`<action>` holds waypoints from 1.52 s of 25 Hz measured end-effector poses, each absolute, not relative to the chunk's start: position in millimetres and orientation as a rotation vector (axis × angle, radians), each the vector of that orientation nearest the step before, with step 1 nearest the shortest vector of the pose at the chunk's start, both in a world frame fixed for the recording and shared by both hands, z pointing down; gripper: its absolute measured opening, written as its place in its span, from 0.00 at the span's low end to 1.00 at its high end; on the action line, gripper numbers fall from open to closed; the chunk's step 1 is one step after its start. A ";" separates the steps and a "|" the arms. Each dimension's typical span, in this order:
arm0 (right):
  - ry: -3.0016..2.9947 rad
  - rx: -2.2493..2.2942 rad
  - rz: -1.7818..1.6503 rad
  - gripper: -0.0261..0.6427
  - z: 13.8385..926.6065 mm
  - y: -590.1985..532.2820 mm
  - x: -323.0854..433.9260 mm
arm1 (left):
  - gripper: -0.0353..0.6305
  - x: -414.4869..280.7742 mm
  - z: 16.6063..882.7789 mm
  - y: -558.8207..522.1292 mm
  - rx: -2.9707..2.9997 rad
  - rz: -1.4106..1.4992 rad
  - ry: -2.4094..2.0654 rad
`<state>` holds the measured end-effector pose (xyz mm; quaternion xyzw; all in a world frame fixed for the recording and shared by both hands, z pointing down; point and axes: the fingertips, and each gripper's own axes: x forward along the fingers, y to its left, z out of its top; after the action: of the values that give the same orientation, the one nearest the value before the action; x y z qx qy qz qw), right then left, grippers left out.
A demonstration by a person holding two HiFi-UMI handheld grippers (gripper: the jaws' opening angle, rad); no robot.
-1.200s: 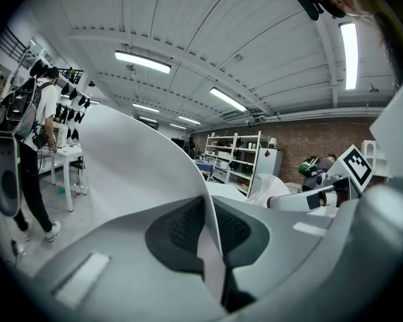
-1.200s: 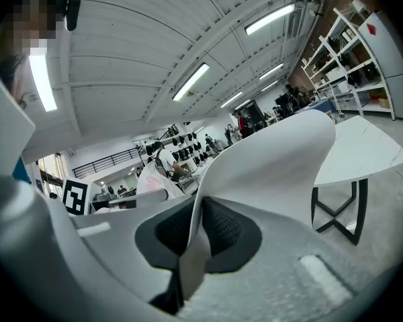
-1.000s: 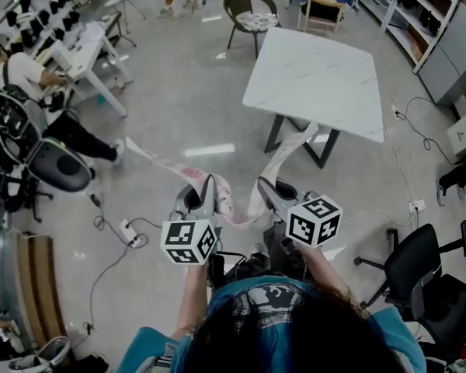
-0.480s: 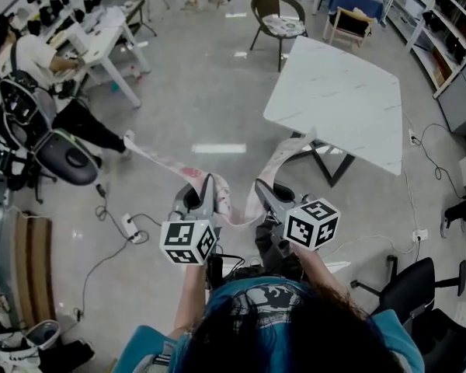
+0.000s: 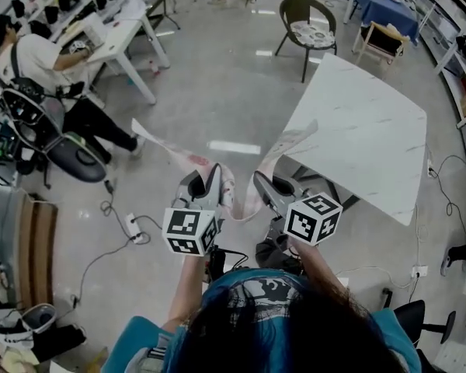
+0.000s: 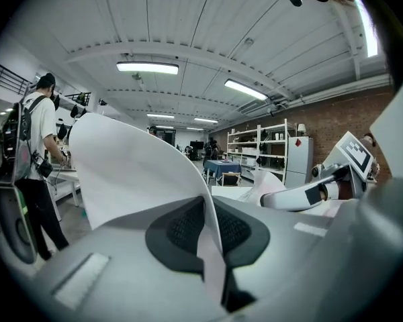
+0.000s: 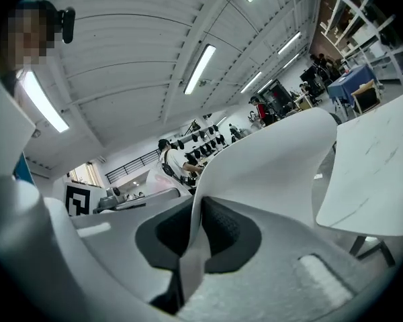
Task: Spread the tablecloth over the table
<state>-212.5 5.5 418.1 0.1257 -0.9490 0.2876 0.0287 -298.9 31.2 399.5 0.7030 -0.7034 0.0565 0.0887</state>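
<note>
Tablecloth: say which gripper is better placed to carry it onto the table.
Right, probably. Both are shut on the tablecloth, but the right gripper is nearer the table and its end reaches toward the tabletop's edge; the end held by the left gripper trails away from it.

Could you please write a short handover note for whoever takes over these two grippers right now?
Both grippers are shut on cloth: the left gripper and the right gripper each pinch the tablecloth, side by side in front of the person.
The cloth hangs in the air, one part trailing left, another rising toward the near corner of the table.
The table's white top is bare.
Done: cloth gripped at two points. Left: carry it over, open it out, lay it flat.
</note>
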 end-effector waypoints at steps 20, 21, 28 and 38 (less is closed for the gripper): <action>-3.012 0.373 0.776 0.07 383.2 -147.7 -245.1 | 0.10 -322.0 343.1 -129.3 2.232 0.252 -2.145; -3.019 0.379 0.767 0.07 381.6 -155.9 -246.6 | 0.10 -323.7 340.6 -137.8 2.242 0.246 -2.146; -3.029 0.492 0.687 0.07 372.2 -237.5 -253.2 | 0.10 -342.9 330.5 -216.1 2.288 0.239 -2.146; -3.049 0.805 0.455 0.07 329.4 -367.7 -244.7 | 0.10 -353.8 305.0 -352.2 2.469 0.178 -2.050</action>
<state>-244.7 -367.7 329.4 0.2526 -0.9567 0.1428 -0.0225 -353.8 -352.2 305.0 0.7677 -0.6375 0.0552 -0.0362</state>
